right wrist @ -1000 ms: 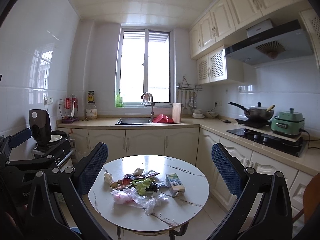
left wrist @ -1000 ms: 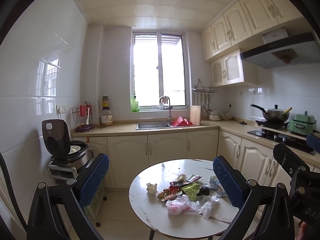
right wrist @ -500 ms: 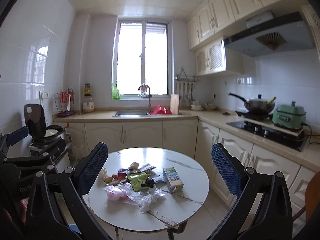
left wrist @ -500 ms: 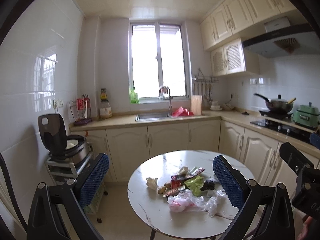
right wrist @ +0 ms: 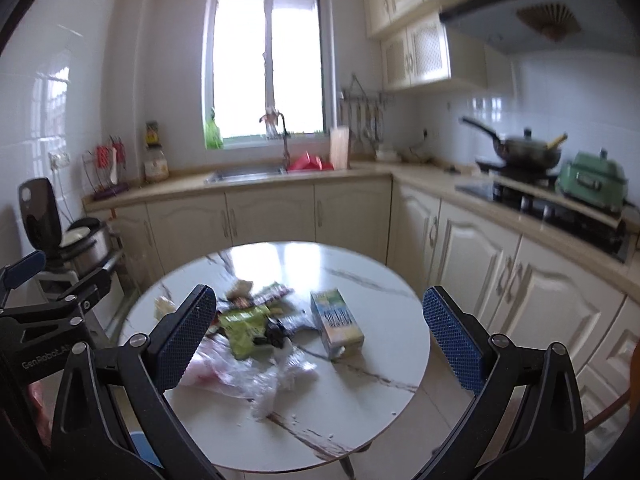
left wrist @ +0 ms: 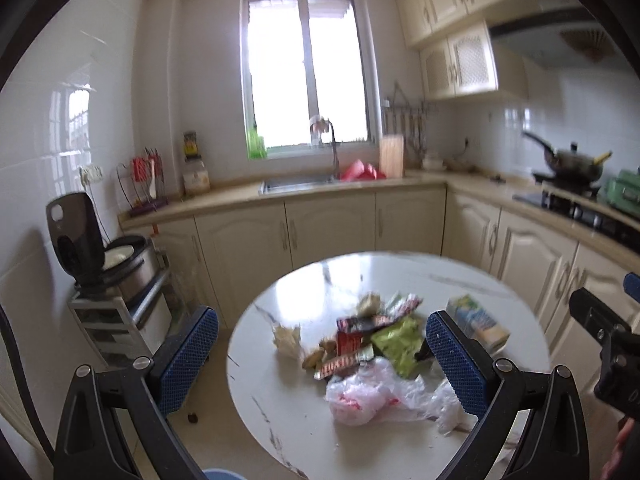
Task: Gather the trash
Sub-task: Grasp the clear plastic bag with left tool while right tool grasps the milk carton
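Observation:
A round white marble table [left wrist: 304,432] [right wrist: 376,276] carries a pile of trash. In it are a clear plastic bag [left wrist: 368,398] [right wrist: 240,376], a green wrapper [left wrist: 396,340] [right wrist: 246,324], red snack wrappers [left wrist: 348,334], a crumpled tissue [left wrist: 287,338] and a small milk carton [left wrist: 478,320] [right wrist: 336,320]. My left gripper [left wrist: 322,354] is open and empty, held above and short of the pile. My right gripper [right wrist: 320,336] is open and empty, framing the carton from a distance.
Cream kitchen cabinets [left wrist: 332,228] with a sink [left wrist: 298,184] run behind the table. A stove with a wok [right wrist: 524,152] and a green cooker [right wrist: 592,180] stands at the right. A rice cooker [left wrist: 108,256] sits on a rack at the left. A blue bin rim [left wrist: 224,474] shows below.
Both grippers have moved forward and tilted down toward the table, so the trash pile looks larger and nearer. Both stay open and empty.

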`<state>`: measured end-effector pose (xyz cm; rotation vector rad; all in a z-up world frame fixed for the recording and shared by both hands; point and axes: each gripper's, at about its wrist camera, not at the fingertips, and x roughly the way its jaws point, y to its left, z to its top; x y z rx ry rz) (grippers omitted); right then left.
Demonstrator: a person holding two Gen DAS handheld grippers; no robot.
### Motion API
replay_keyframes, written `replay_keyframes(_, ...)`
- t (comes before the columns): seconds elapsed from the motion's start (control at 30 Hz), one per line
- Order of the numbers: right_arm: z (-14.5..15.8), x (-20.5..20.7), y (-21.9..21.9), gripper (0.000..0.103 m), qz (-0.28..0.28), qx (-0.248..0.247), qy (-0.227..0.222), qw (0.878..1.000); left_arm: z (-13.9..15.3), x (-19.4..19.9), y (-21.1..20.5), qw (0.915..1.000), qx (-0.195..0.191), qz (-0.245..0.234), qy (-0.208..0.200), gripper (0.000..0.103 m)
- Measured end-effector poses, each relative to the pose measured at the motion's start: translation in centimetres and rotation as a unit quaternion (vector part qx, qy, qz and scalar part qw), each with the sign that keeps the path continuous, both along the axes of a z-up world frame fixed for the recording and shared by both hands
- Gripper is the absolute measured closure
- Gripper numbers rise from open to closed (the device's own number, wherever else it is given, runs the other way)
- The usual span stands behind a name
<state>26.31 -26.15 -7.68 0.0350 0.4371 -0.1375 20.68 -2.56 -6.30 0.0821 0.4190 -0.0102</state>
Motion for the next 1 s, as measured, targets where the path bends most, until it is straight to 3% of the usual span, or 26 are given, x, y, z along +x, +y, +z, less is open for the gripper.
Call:
replay_keyframes(0.2, -4.6, 4.4, -2.0, 0.000, -0.014, 0.019, 0.068, 0.997, -3.3, 6.2, -0.9, 0.9974, 0.012, -0.007, 0.071, 0.001)
replay_keyframes(0.43, -9.3, 7.7, -3.9, 0.000, -0.024, 0.022, 0.126, 0.992, -9.0, 12.3, -0.8, 0.9881, 0.024, -0.013, 0.151, 0.001)
replay_keyframes(0.8, -12.9, 10.6, -5.2, 0.000, -0.017, 0.030, 0.171, 0.985, -14.0, 17.0, -1.7, 0.9827, 0.007, -0.044, 0.179, 0.003)
replay_keyframes(0.9, -13.2, 11.4, -5.2, 0.000, -0.006, 0.034, 0.176, 0.984, -14.2, 17.1, -1.3, 0.9798, -0.017, -0.064, 0.189, 0.019)
replay_keyframes(0.97, -13.3, 12.3, -5.4, 0.000, 0.005, 0.036, 0.180, 0.983, -14.7, 17.2, -0.9, 0.9750, -0.047, -0.092, 0.197, 0.041)
replay_keyframes(1.0, -13.3, 12.7, -5.5, 0.000, 0.009, 0.034, 0.180, 0.983, -14.8, 17.1, -0.7, 0.9724, -0.062, -0.105, 0.199, 0.046)
